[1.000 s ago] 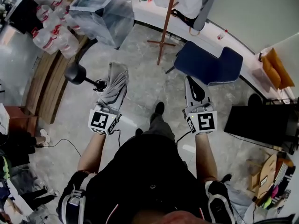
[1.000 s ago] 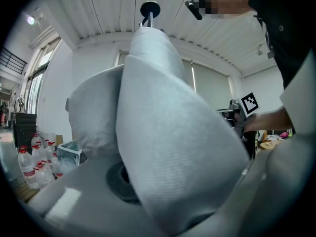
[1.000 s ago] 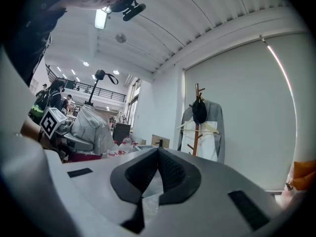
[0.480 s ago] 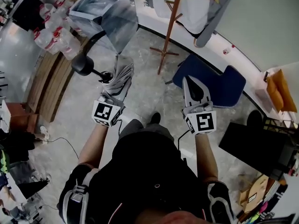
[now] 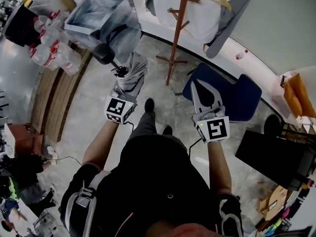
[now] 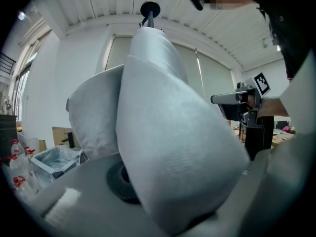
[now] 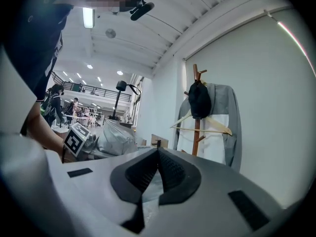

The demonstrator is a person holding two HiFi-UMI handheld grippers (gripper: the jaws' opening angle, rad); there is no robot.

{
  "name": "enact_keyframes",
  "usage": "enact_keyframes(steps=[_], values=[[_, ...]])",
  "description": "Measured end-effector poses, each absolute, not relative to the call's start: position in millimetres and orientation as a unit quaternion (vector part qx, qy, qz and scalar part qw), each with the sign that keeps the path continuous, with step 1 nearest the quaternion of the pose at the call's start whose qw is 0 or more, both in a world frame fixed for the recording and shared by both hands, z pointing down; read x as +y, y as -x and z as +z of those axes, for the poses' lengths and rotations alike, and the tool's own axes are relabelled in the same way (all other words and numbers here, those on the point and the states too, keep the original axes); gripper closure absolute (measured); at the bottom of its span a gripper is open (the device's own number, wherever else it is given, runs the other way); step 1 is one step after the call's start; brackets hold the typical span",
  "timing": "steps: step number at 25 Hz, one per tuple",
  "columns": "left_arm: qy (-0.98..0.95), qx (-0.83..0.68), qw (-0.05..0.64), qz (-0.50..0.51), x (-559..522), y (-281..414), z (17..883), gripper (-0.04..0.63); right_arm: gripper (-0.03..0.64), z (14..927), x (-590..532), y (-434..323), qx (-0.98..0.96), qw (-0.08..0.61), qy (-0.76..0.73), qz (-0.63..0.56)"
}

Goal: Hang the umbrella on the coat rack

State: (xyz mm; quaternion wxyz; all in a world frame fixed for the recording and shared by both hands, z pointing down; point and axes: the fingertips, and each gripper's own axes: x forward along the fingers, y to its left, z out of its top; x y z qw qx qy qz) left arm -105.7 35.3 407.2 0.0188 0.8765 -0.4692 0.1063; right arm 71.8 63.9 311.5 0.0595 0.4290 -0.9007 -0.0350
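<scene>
A folded grey umbrella with a black end stands up out of my left gripper, which is shut on it. In the left gripper view the umbrella fills most of the picture, its black tip at the top. My right gripper is shut and holds nothing; its pads meet at the tips. The wooden coat rack stands ahead between both grippers, hung with clothes. In the right gripper view the coat rack carries a black cap, a hanger and a grey jacket.
A blue chair stands just beyond my right gripper, beside the rack's foot. Plastic-wrapped bundles and water bottles lie at the far left. A black round-headed stand is near the umbrella. A black box sits at the right.
The person has walked forward; both grippers, the left with the umbrella in it, have come closer to the coat rack, which now stands larger in view.
</scene>
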Motion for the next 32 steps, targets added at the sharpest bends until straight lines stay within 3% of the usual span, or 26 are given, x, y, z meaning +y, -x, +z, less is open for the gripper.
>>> enact_keyframes(steps=[12,23,32], values=[[-0.908,-0.397,0.018,0.134,-104,122,458,0.502,0.614,330,-48,-42,-0.859,0.093,-0.503,0.002],[-0.903,-0.395,0.018,0.17,-172,94,529,0.502,0.614,358,-90,-55,-0.866,0.085,-0.492,0.022],[-0.897,-0.392,0.041,0.203,-201,71,592,0.502,0.614,394,-95,-75,-0.861,0.132,-0.485,0.072]])
